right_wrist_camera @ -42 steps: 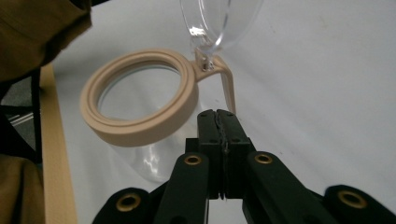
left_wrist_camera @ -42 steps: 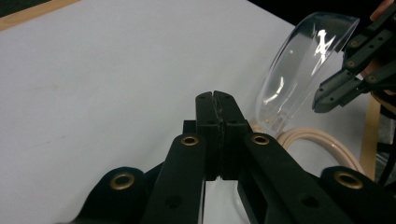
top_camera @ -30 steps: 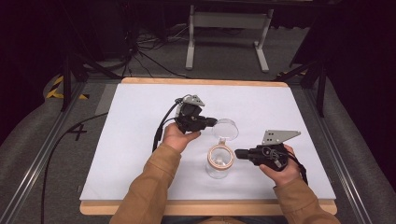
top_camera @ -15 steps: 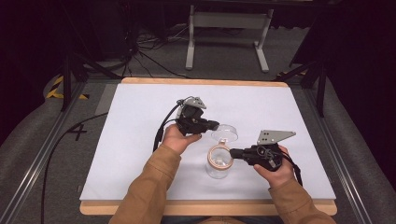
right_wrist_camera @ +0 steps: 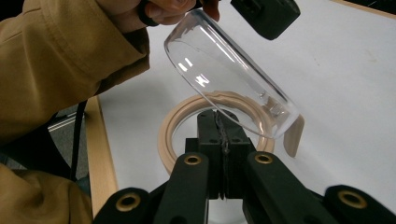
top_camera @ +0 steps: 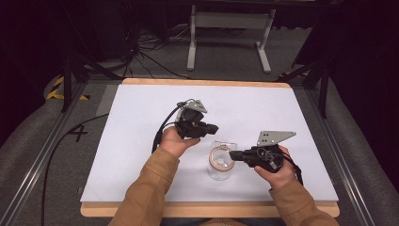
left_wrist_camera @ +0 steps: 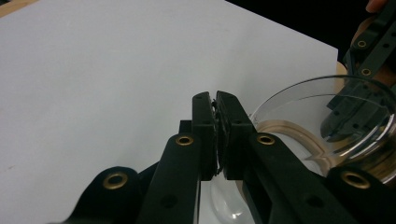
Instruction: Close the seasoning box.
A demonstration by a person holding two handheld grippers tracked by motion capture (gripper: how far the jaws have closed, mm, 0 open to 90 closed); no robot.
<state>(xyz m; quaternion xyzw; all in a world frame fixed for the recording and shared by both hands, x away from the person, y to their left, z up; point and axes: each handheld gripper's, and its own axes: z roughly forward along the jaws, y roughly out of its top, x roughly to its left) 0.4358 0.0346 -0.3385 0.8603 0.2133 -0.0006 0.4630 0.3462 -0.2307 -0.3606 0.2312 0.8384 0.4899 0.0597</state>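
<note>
Jar (top_camera: 219, 165) mid-table (top_camera: 141, 155), between closed grippers; wide margins around.

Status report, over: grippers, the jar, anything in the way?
Left gripper shut on glass lid, lid tilted open. Right gripper shut on jar at beige seal ring. Nothing blocking.

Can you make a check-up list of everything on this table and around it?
Surface: white table with a wooden edge.
Job's things: glass jar with a tan ring on its mouth and a clear lid tilted open.
Clutter: nothing seen.
Grippers: left gripper jaws shut, at the lid; right gripper jaws shut, at the ring.
Cables: floor cables beyond the table.
Surroundings: grey floor, metal stand.
</note>
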